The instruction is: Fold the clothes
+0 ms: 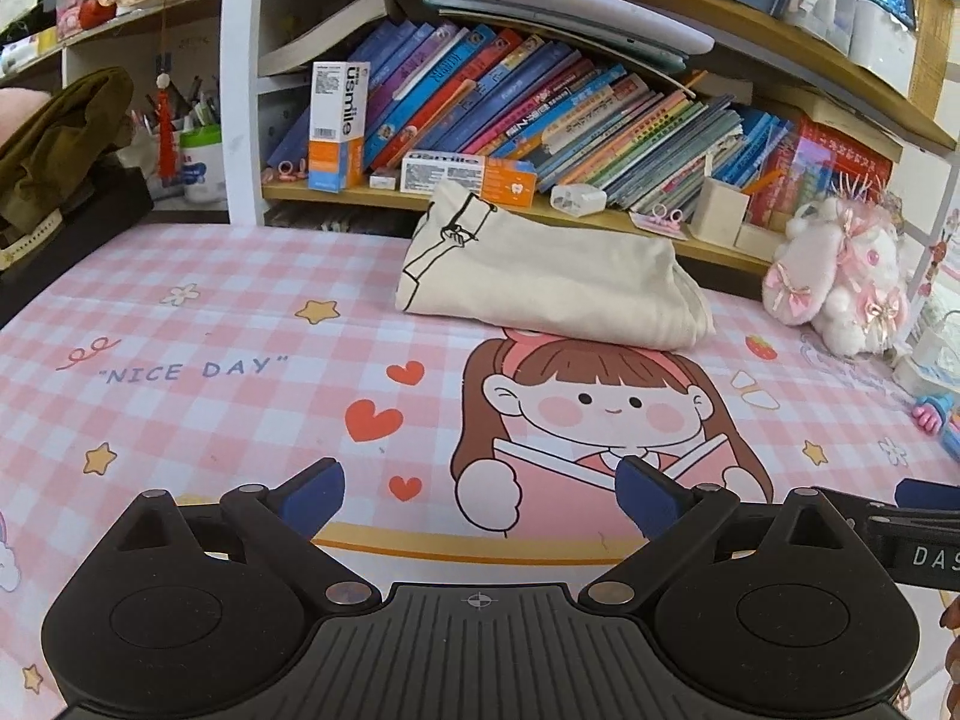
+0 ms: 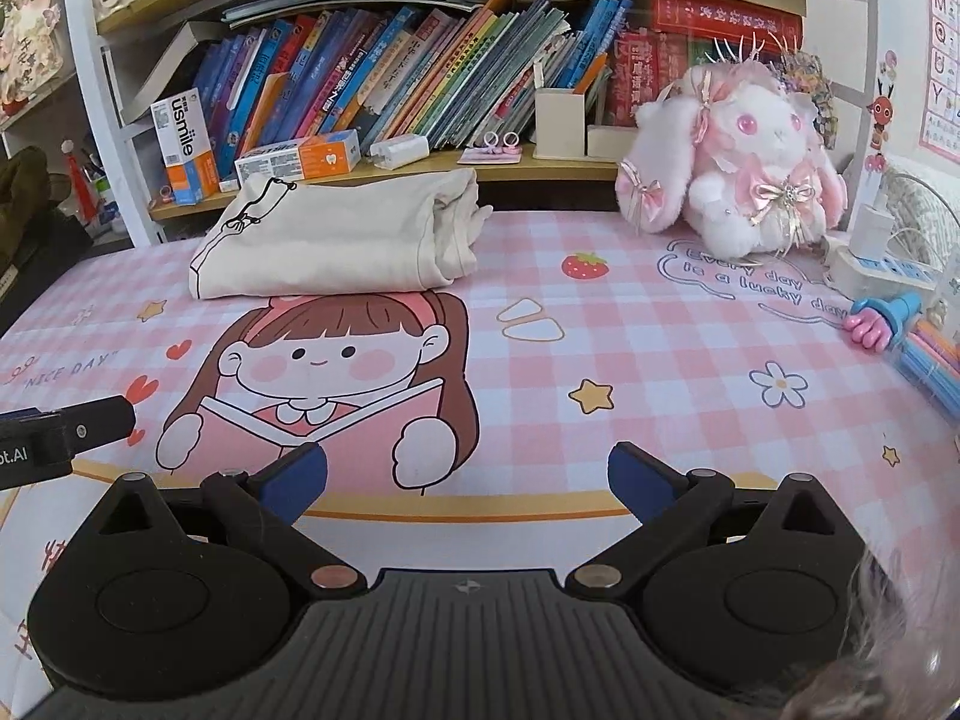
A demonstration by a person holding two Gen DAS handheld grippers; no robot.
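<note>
Both tongs are seen hovering low over the bench with nothing gripped: the left tongs (image 1: 480,495) are spread wide, blue fingertips (image 1: 315,489) well apart, and the right tongs (image 2: 468,480) are splayed just the same. Under them the bench (image 2: 660,360) is covered by a pink checked mat with a cartoon girl (image 2: 324,360) printed on it, sitting straight ahead of the left tongs and a bit left of the right ones. The folded garment (image 1: 552,276), cream with a black line drawing, is found well beyond both tongs at the far edge of the bench, right up against the bookshelf (image 1: 540,204); it lies flat, with the layered folds bunched on its right end. From the right wrist view the garment (image 2: 336,240) is ahead and to the left. A pink and white plush bunny (image 2: 738,180) is parked far ahead and right of the right tongs, well apart from the garment. Two usmile boxes (image 1: 336,126) are seen on the shelf behind the garment.
</note>
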